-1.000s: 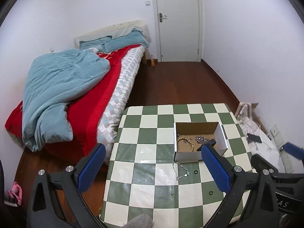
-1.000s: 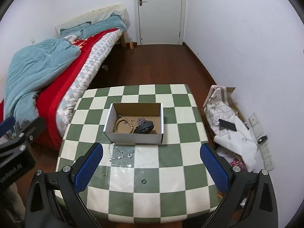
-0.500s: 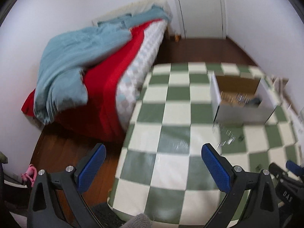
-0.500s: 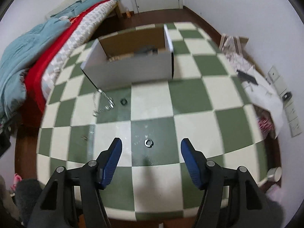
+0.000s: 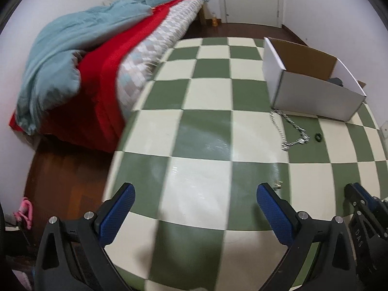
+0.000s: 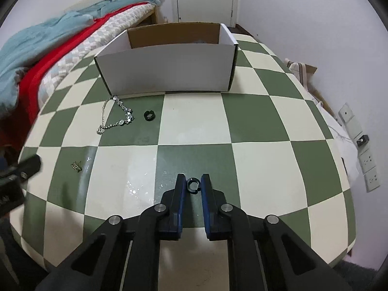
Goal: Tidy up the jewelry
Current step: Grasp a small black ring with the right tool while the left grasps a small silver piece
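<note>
A bed [image 5: 101, 55] with a red cover and a rumpled blue duvet stands beside a table [image 6: 254, 126] spread with a green and cream checked cloth. Toward the far side of the table sits an open white cardboard box [image 6: 167, 68]; from these low angles its contents are mostly hidden, only a dark shape showing over the rim in the left wrist view. Just in front of the box's left corner lies a silver chain bracelet [image 6: 114, 116], with a black ring [image 6: 149, 116] close beside it on the same green square. Nearer the table's left edge is a small gold-coloured piece [image 6: 76, 166], too small to identify. The left gripper [image 5: 194, 208] hovers low over the near part of the table, fingers spread wide and holding nothing. The right gripper [image 6: 193, 185] is down at the cloth, its blue pads [image 6: 180, 189] drawn in narrow on either side of a second black ring [image 6: 193, 184]; whether they already press it I cannot tell
</note>
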### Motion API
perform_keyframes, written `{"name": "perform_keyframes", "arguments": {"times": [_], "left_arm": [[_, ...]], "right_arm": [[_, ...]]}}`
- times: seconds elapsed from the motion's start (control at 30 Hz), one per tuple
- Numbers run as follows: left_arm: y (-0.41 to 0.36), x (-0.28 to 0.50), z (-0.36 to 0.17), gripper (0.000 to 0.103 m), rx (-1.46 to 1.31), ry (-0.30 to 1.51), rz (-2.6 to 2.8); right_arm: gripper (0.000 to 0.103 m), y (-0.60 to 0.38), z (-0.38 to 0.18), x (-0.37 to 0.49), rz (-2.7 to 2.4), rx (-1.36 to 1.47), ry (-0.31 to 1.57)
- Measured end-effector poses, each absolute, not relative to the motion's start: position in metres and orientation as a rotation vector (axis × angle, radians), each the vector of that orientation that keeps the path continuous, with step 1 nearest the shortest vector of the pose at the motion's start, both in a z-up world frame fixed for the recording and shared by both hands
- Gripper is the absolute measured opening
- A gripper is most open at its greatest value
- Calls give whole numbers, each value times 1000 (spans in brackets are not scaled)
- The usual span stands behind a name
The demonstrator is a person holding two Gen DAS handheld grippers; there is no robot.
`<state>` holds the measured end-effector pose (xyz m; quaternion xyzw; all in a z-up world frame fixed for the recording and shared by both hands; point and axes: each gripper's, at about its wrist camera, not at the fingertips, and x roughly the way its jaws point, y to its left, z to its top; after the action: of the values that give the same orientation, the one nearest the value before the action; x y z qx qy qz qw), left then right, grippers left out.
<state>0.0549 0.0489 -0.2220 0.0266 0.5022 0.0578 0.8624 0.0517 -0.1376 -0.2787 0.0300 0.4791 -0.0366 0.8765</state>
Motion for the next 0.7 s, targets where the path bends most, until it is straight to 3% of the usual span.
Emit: {"name": "perform_keyframes", "arguments": {"times": [0.2,0.27,0.33,0.37,0.43,0.47,0.53,0.6,0.7], "left_arm": [[16,58,-229,102,81,1049,24],[6,59,-232,97,102,1052,7],[-3,61,-237,76,127,1063,-5],[-7,62,-240,71,132,1074,-14],[-12,61,-246,44,133,1091,-30],[-13,59,-245,40,120,1075,-45],[-16,57,-244,16,118,1069,-72],[-20,55,-245,6,128,1064,-82],[-22,53,-245,6,141,1052,-78]], "right_arm": [[13,-169,-277,47,-98,188,991],[13,-178,-276,46,-110,208,986],[13,-183,-276,44,-118,222,983],[13,-187,-276,44,-122,228,981],[13,-189,-275,42,-124,233,980],[13,-191,-275,41,-125,234,980],[13,-192,-275,39,-125,238,979],[13,-192,-275,38,-124,241,979],[13,-190,-274,36,-117,239,976]]}}
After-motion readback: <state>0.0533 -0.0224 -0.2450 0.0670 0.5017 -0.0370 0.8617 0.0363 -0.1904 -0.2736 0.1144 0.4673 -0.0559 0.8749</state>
